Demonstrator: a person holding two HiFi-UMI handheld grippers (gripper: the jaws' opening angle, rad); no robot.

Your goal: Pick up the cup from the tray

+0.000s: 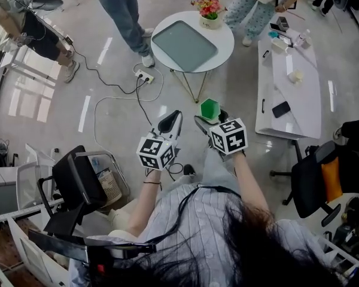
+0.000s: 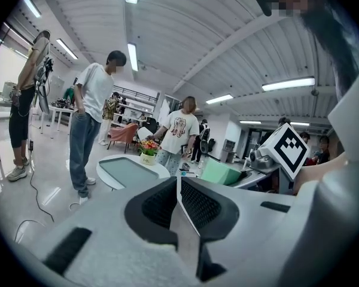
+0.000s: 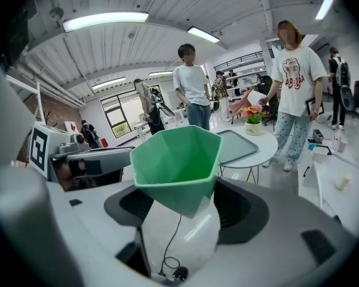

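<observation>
Head view, upper centre: the tray on the round table lies bare, and open floor lets you reach it from the near side. A flowerpot stands just beside the tray's far right corner. One person flanks the table at upper left, another at upper right. A power strip lies left of the table legs. The long white table closes the right side. The cup fills your right gripper.

Head view looks steeply down; gripper views, perhaps level, share the table.
</observation>
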